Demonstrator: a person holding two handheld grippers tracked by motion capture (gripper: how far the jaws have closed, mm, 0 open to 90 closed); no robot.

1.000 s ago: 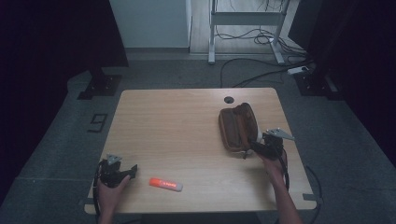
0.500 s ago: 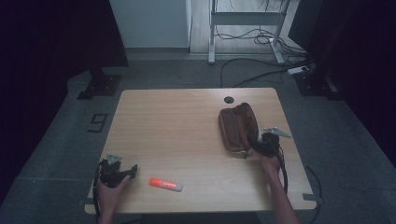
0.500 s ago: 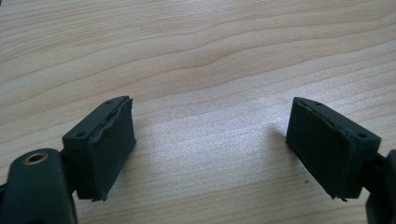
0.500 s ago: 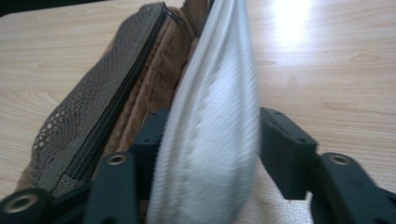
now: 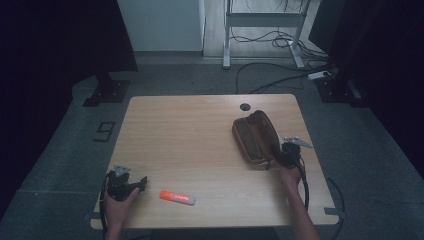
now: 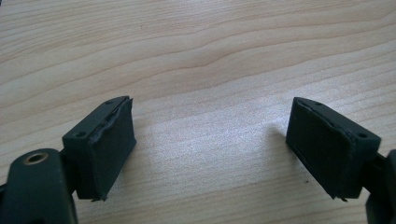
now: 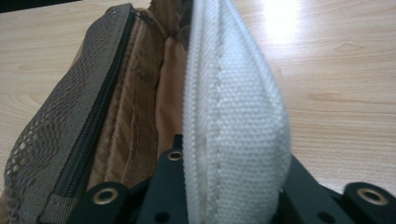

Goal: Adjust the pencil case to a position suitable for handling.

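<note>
Right tongs [image 5: 280,159] just closing, now pinching pouch [image 5: 255,136] edge; grip secured for holding open. Left tongs [image 5: 141,181] gaping empty near marker [image 5: 177,197] on counter [image 5: 190,130].

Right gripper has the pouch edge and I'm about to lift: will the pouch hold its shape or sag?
Likely sag: the pouch is soft fabric and mesh, and its pinched edge already folds between the right gripper jaws. Probably light, since it lies flat and open. The woven edge looks grippy, so slipping seems unlikely.

Two black grippers [image 5: 141,183] [image 5: 280,157]: grey three-cornered top plates, trailing black cables, brass-ringed screw holes, bare forearms.
</note>
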